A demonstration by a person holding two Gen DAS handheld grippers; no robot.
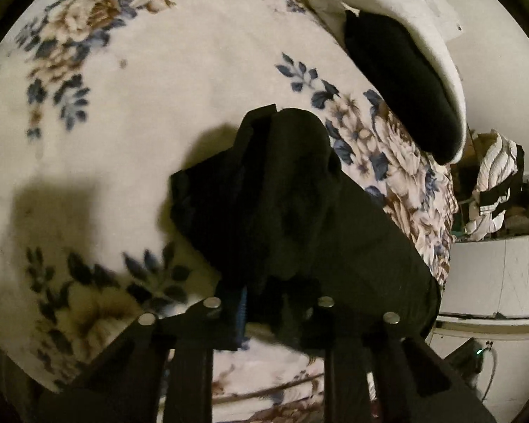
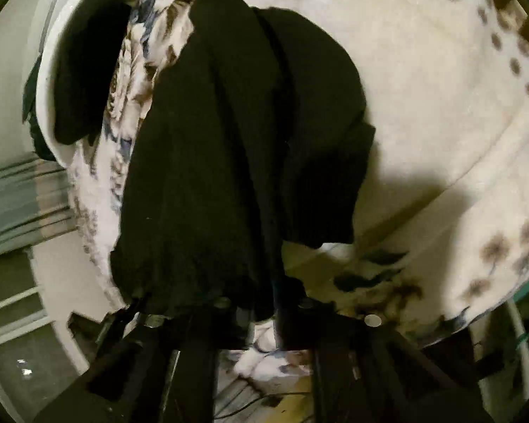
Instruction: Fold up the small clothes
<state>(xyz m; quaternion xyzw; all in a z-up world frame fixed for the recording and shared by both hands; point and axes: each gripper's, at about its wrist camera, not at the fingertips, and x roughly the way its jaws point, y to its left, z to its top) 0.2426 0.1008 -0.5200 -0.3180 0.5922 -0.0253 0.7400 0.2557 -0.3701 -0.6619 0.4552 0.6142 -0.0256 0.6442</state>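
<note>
A black garment (image 1: pixel 282 194) hangs bunched over the floral blanket (image 1: pixel 141 105) and casts a shadow on it. My left gripper (image 1: pixel 271 299) is shut on its near edge, and the cloth hides most of the fingers. In the right wrist view the same black garment (image 2: pixel 229 141) drapes in long folds from my right gripper (image 2: pixel 264 310), which is shut on the cloth at the bottom. Its far end lies toward the blanket's (image 2: pixel 423 88) edge. A white tub (image 1: pixel 444 53) holds more black cloth (image 1: pixel 405 81) beyond the garment.
The white tub (image 2: pixel 47 70) stands at the blanket's edge. A heap of white and dark clothes (image 1: pixel 493 183) lies off the bed on a white unit (image 1: pixel 493 275). Striped fabric (image 2: pixel 17 194) shows at the left of the right wrist view.
</note>
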